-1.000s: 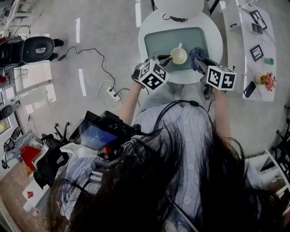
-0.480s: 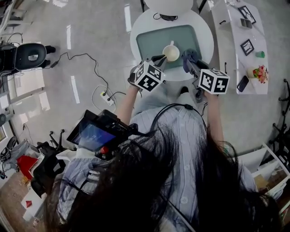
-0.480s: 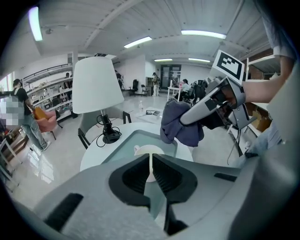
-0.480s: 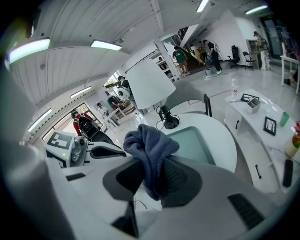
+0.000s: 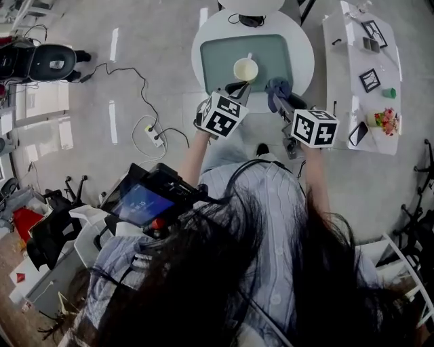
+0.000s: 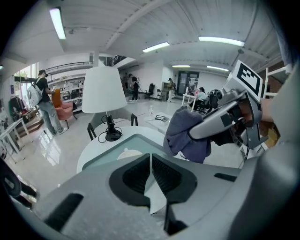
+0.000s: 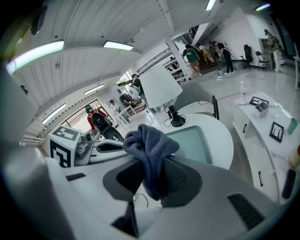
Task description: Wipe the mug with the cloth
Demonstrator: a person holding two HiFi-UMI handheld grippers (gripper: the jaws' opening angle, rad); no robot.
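The mug stands on the mat on the round table, the lamp behind it, the cloth near and right of it.

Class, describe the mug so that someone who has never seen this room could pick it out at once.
Find the round white table with a grey-green mat on it. On that mat stands the mug, its handle toward the lamp base. It is pale cream and round-mouthed, unlike the floppy blue-grey cloth gripped in the right tongs nearby.
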